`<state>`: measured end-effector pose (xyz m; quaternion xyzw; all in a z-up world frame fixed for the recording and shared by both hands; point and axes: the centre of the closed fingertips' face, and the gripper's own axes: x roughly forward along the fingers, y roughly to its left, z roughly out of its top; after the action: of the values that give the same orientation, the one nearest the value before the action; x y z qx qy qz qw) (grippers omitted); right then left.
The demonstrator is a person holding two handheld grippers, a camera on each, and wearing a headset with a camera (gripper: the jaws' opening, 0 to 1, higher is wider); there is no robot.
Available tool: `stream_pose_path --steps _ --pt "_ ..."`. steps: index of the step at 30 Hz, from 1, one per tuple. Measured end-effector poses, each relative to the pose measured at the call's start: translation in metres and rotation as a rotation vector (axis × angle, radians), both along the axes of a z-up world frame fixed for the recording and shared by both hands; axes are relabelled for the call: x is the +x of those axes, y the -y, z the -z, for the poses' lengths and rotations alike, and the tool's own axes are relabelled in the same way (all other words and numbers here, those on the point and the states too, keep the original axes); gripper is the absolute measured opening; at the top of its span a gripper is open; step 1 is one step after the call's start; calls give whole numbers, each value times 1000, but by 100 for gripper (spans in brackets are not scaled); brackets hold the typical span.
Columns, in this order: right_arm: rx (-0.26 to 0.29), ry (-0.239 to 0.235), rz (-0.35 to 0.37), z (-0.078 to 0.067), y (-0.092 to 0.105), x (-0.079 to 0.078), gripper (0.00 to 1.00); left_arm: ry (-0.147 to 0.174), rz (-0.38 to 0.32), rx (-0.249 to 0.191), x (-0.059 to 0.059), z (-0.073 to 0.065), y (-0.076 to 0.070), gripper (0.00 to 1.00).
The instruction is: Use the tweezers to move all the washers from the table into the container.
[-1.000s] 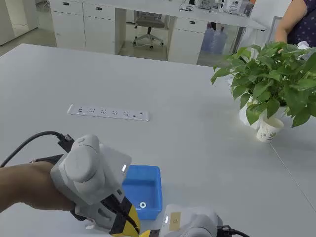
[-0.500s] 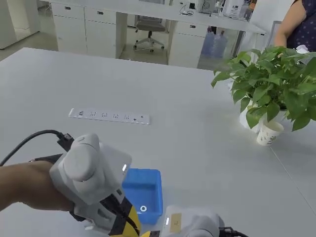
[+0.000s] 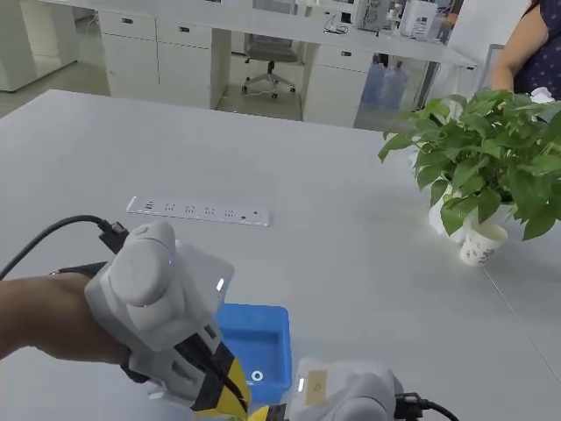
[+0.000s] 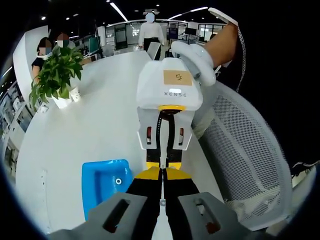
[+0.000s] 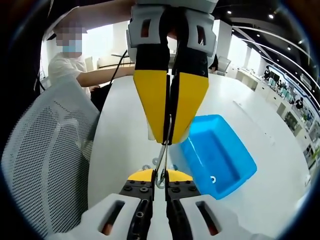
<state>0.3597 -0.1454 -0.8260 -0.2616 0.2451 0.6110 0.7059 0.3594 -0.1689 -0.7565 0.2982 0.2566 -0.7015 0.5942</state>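
The blue container (image 3: 263, 333) sits on the white table near its front edge, with one washer (image 3: 256, 376) inside. My left gripper (image 3: 223, 395) and the right gripper's white body (image 3: 342, 395) meet tip to tip just in front of it. In the right gripper view, the thin metal tweezers (image 5: 167, 130) run between the left gripper's yellow jaws above and my right gripper (image 5: 160, 176) below, and both are shut on them. A couple of washers (image 5: 150, 165) lie on the table under the tweezers. In the left gripper view, my left gripper (image 4: 160, 175) is closed and the container (image 4: 102, 187) lies to the left.
A white power strip (image 3: 197, 210) lies mid-table. A potted plant (image 3: 482, 158) and a paper cup (image 3: 478, 246) stand at the right. A mesh chair (image 4: 240, 150) is beside the table edge. A person (image 3: 535, 44) stands at the far right.
The head camera has tipped slightly, so the whole picture has shifted. Both grippers remain together in front of the container, still closed on the tweezers.
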Motion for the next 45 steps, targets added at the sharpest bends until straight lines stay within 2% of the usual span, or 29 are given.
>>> stream_pose_path --steps 14,28,36,40,45 --pt "12 42 -9 -25 -4 17 8 32 2 -1 13 -24 -2 3" --pt "16 82 -12 -41 -7 43 8 65 -4 4 36 -41 -4 3" --pt "16 92 -20 -41 -11 60 8 77 -11 11 51 -41 -8 3" --pt "29 88 -6 -41 -13 70 8 94 -11 19 61 -40 -9 3" --pt "30 87 0 -34 -16 80 8 99 -14 33 71 -33 -10 3"
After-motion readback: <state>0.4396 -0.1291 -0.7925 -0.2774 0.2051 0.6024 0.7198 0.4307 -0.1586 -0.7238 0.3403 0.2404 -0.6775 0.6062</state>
